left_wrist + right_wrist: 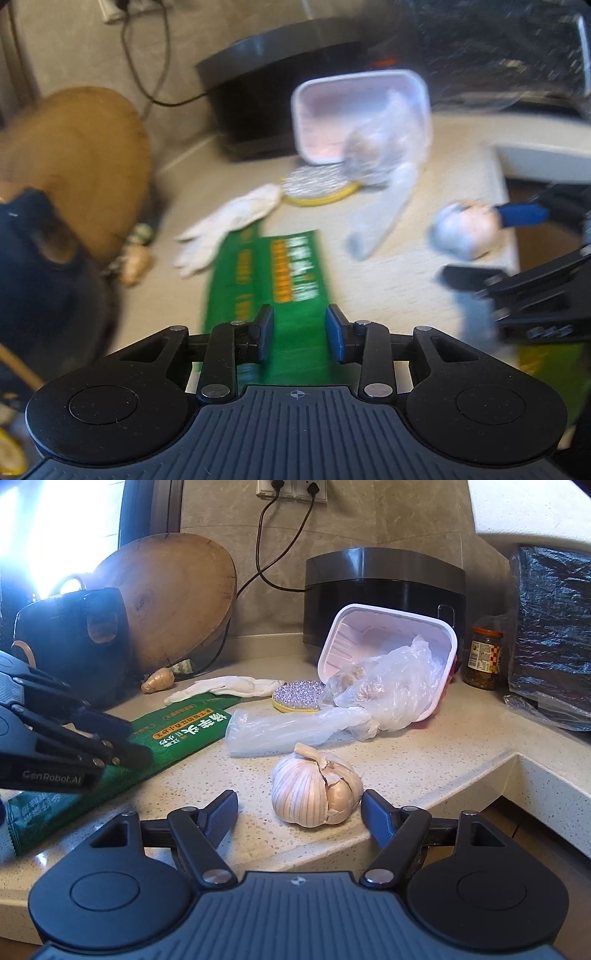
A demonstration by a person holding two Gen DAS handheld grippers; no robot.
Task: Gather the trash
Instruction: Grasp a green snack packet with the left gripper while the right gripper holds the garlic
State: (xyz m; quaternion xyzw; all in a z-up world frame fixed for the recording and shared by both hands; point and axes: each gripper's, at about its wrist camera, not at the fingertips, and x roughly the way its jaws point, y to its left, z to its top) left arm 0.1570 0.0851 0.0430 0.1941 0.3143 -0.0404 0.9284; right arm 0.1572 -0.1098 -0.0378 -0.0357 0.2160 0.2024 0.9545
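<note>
The green packet (273,284) lay flat on the surface (424,764), its long axis running away from the left gripper (300,328), whose narrowly parted fingers straddled its near end without pinching, while the right gripper (299,812) spread wide around a garlic bulb (314,786)

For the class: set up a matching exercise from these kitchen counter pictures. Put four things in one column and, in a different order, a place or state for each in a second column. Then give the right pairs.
Things:
1. garlic bulb
2. pink tub
3. green packet
4. white glove

Places or states:
A. tipped on its side, plastic bag spilling out
B. lying flat under the left gripper
C. between the open fingers of the right gripper
D. stretched out in front of the wooden board

Pairs: 1-C, 2-A, 3-B, 4-D
</note>
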